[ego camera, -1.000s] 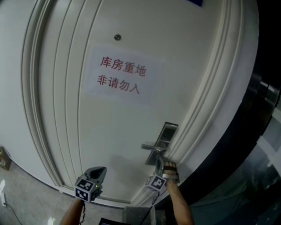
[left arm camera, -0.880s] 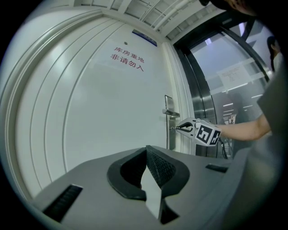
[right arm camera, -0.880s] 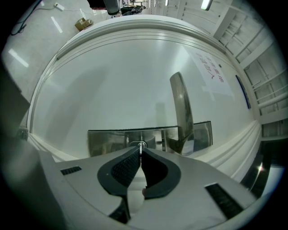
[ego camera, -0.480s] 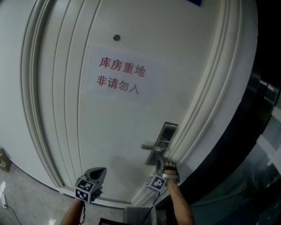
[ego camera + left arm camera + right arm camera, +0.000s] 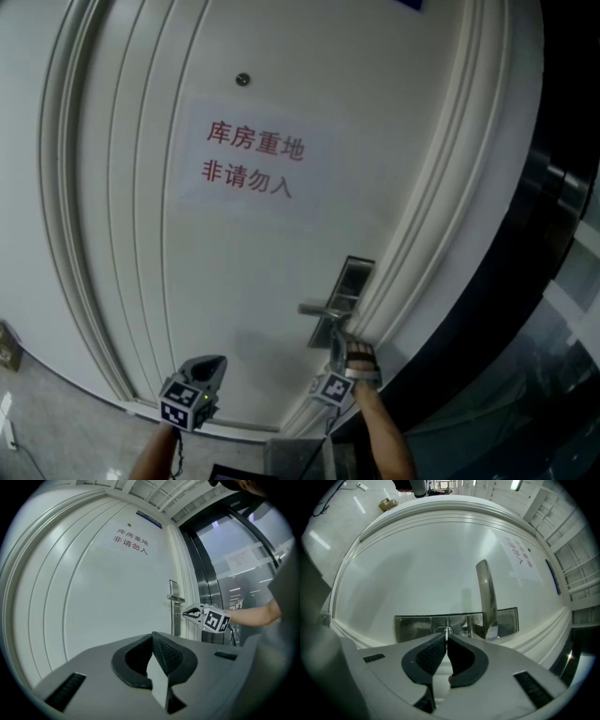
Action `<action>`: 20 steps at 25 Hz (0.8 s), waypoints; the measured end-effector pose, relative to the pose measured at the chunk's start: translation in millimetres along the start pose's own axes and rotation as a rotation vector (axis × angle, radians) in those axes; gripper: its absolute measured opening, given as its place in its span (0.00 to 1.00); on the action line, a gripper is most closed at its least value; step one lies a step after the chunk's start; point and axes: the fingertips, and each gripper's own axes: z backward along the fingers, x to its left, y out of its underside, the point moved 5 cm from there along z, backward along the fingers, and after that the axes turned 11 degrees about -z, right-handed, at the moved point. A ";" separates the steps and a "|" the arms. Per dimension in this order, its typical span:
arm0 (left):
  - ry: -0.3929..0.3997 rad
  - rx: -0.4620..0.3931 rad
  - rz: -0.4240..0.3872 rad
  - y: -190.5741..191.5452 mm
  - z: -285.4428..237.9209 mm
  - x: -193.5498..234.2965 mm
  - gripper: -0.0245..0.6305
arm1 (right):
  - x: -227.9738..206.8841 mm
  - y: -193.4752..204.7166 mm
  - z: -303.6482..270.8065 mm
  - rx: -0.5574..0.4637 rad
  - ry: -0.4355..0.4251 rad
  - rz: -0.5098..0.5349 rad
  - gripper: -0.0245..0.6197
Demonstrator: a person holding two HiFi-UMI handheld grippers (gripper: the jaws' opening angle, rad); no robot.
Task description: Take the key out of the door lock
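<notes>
A metal lock plate [image 5: 353,279] with a lever handle [image 5: 319,310] sits on the white door [image 5: 234,262]. My right gripper [image 5: 337,341] is pressed up to the plate just below the handle. In the right gripper view its jaws [image 5: 446,637] are shut on a thin silver key [image 5: 446,631] that sticks into the keyhole in the plate [image 5: 412,626], beside the handle [image 5: 486,595]. The left gripper view shows that gripper [image 5: 186,614] from the side at the plate [image 5: 174,592]. My left gripper [image 5: 216,363] hangs low left of the lock, shut [image 5: 153,634] on nothing.
A paper sign with red characters [image 5: 248,159] and a peephole [image 5: 243,80] are higher on the door. Ribbed white frame mouldings [image 5: 441,206] run close to the right of the lock. Beyond them is a dark metal and glass wall [image 5: 553,281]. Grey floor [image 5: 37,422] shows bottom left.
Neither gripper has visibly moved; the right one stays shut on the key at the lock. Only the head view has drifted a little.
</notes>
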 end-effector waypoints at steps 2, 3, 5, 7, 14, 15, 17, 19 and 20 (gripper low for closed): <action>-0.002 0.000 -0.001 0.3 2.7 0.0 0.05 | -1.3 0.2 1.5 0.000 0.005 0.003 0.07; -0.003 -0.001 -0.002 0.1 4.0 0.4 0.05 | -2.2 -0.2 2.5 -0.002 0.010 0.002 0.07; -0.005 -0.004 -0.004 -1.0 7.0 2.1 0.05 | -4.0 -1.7 5.3 -0.006 0.018 -0.006 0.07; -0.009 -0.007 -0.003 -1.9 10.5 3.5 0.05 | -5.3 -2.2 10.2 -0.006 0.021 -0.015 0.07; -0.004 -0.015 0.000 -4.6 19.3 4.1 0.05 | -13.2 -7.0 41.9 -0.020 0.022 -0.106 0.07; -0.002 -0.016 0.002 -4.3 20.3 3.6 0.05 | -13.7 -6.4 47.4 -0.019 0.028 -0.119 0.07; 0.003 -0.015 0.000 -3.6 21.5 3.1 0.05 | -16.2 -5.9 58.4 -0.015 0.044 -0.152 0.07; 0.008 -0.015 -0.002 -3.5 22.9 2.1 0.05 | -21.2 -9.5 70.9 -0.027 0.059 -0.203 0.07; 0.010 -0.016 -0.004 -3.5 24.0 1.5 0.05 | -22.3 -11.2 77.0 -0.036 0.058 -0.237 0.07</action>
